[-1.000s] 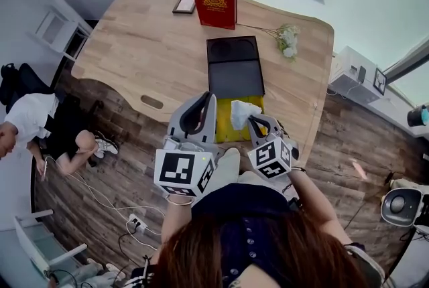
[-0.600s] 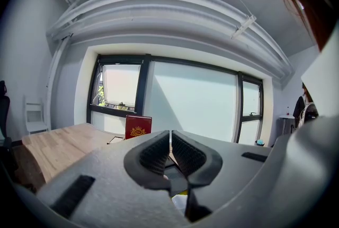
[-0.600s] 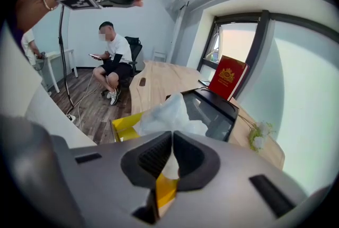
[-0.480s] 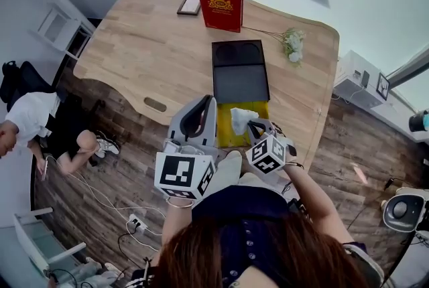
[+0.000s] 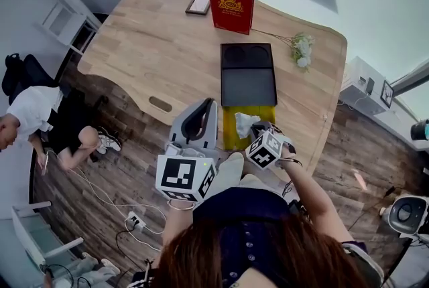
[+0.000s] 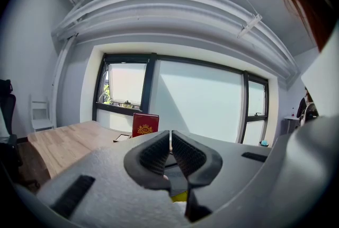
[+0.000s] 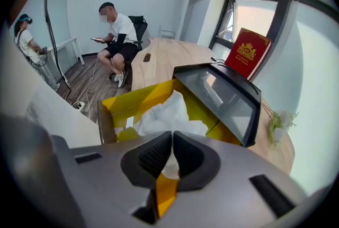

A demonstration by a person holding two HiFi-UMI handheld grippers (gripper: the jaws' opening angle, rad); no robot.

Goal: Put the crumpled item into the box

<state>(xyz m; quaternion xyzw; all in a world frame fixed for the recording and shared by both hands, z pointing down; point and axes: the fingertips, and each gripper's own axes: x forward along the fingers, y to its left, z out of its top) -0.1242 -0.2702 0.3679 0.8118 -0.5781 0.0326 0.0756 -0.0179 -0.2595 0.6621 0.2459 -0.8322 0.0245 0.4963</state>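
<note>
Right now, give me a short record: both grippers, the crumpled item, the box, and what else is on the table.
left gripper: jaws together, empty
right gripper: jaws shut on crumpled paper
crumpled paper: over open yellow box, not released
box lid: black, open, far side
also on table: red book, white flowers, small frame

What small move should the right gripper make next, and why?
Probably open the right gripper to let go. It is shut on the crumpled white item, which hangs over the yellow inside of the open box, and the dark lid stands open behind it. Released here, the item should drop in.
</note>
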